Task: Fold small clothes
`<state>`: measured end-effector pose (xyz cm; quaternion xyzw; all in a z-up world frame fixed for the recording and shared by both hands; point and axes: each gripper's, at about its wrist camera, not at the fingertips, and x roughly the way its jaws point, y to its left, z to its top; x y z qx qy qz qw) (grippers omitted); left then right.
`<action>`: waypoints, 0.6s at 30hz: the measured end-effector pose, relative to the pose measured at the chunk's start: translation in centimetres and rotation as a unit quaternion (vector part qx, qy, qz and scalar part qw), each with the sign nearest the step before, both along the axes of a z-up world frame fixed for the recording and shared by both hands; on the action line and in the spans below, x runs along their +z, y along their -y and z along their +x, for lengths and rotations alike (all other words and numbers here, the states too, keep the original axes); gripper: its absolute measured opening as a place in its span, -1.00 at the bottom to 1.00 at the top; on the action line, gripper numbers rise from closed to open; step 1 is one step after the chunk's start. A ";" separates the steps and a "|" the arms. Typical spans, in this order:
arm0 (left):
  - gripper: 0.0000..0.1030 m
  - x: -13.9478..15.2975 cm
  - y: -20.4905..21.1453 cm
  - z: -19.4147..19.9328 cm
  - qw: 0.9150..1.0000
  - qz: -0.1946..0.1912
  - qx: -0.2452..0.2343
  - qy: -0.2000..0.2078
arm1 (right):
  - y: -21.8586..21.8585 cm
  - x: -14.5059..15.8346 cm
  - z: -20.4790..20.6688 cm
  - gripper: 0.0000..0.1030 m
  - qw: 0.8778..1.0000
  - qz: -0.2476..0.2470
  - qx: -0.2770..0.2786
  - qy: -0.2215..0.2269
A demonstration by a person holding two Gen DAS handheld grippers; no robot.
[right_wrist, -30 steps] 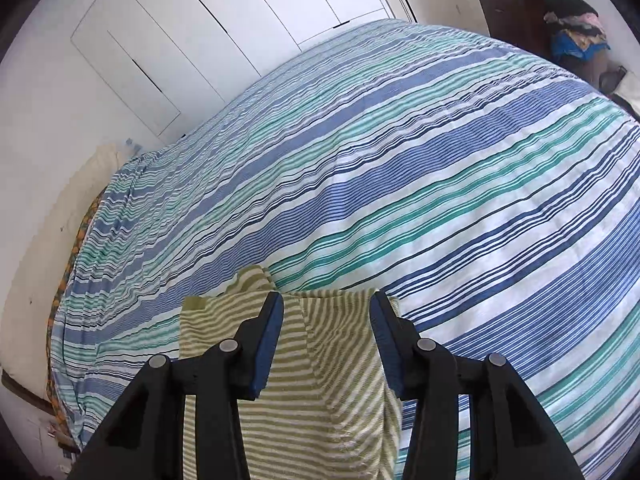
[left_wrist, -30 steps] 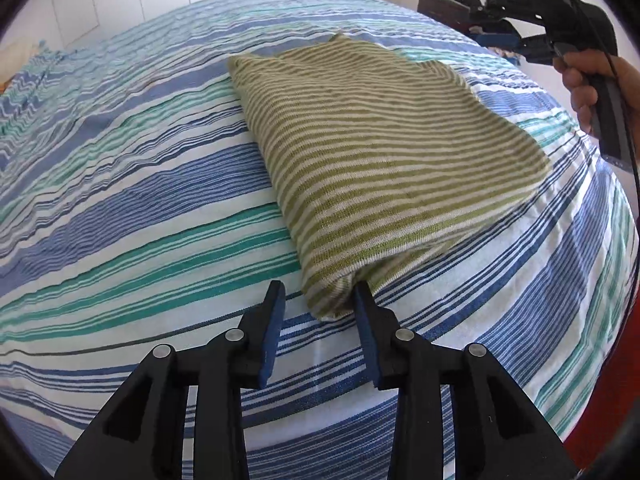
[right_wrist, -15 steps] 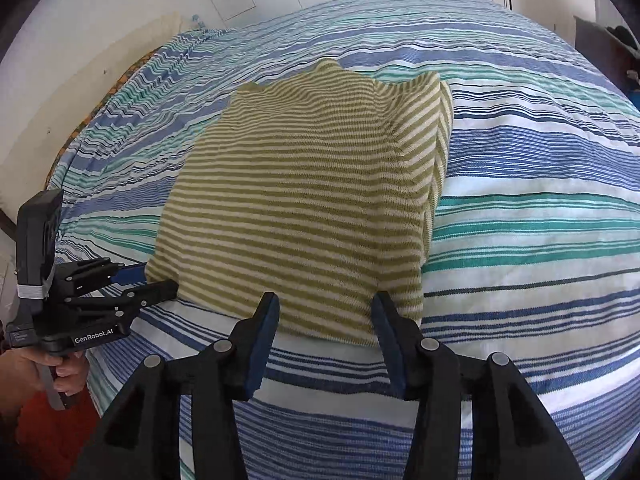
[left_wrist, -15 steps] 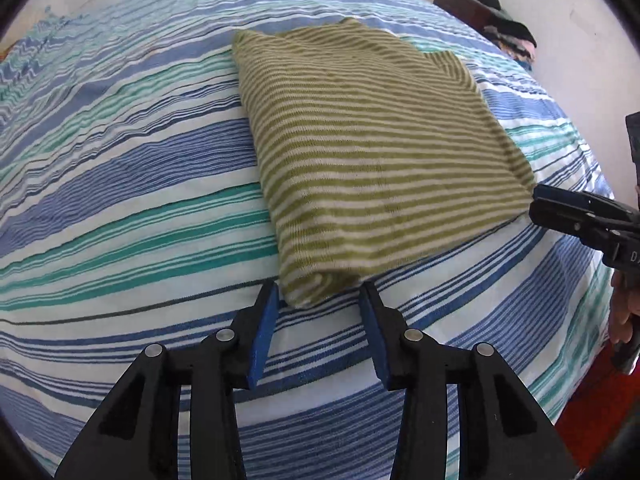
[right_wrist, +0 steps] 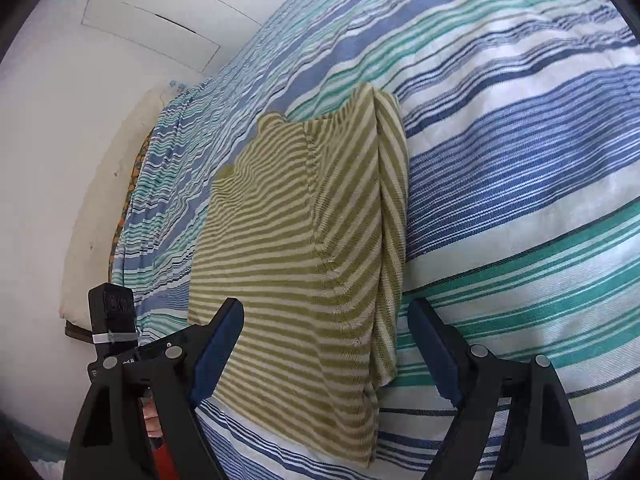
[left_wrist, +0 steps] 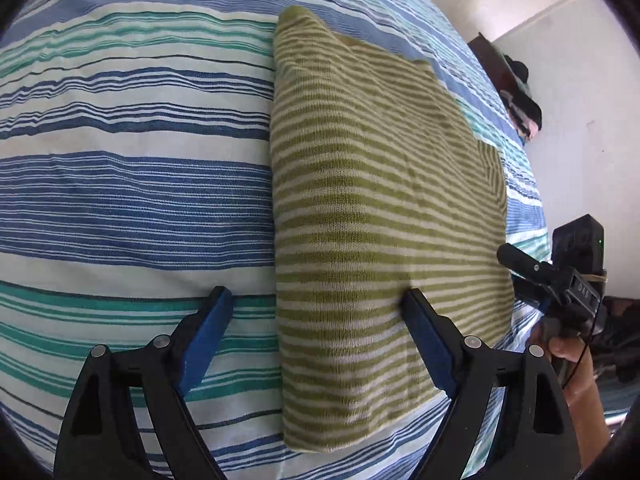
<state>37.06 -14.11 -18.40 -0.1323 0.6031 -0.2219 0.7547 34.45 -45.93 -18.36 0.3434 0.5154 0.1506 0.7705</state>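
A folded olive-and-cream striped garment (left_wrist: 372, 200) lies flat on the striped bed; it also shows in the right wrist view (right_wrist: 312, 248). My left gripper (left_wrist: 318, 334) is open wide, straddling the garment's near left corner just above it. My right gripper (right_wrist: 326, 346) is open wide, straddling the near right corner with its folded sleeve edge. Each gripper shows in the other's view: the right one (left_wrist: 560, 280) beside the garment's right edge, the left one (right_wrist: 116, 336) at its left edge.
The bed cover (left_wrist: 120, 184) has blue, teal and white stripes. A dark dresser with piled clothes (left_wrist: 516, 96) stands by the far wall. White wardrobe doors (right_wrist: 152, 12) and a pillow (right_wrist: 104, 200) lie beyond the bed.
Both grippers have dropped close to the garment's near corners and opened wider. The garment has not moved.
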 end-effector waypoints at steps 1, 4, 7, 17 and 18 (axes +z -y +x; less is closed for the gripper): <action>0.33 0.3 0.5 0.2 1.000 -0.007 -0.009 0.001 | -0.5 -0.5 0.5 -0.01 1.000 0.008 0.010 -0.002; -0.57 2.2 1.0 1.4 0.999 -0.014 -0.021 -0.019 | -2.7 0.1 1.7 -0.67 0.999 0.005 0.041 -0.002; -0.58 7.3 -0.8 3.6 0.998 -0.056 -0.009 0.017 | -3.7 3.8 3.0 -0.69 0.999 0.005 0.038 0.033; -0.55 21.4 -8.5 7.6 0.982 -0.074 0.034 0.173 | -10.1 22.2 8.2 -0.69 0.965 -0.018 0.084 0.248; -0.51 20.7 -8.8 7.3 0.983 -0.066 0.036 0.169 | -10.8 22.2 8.0 -0.69 0.964 -0.017 0.088 0.249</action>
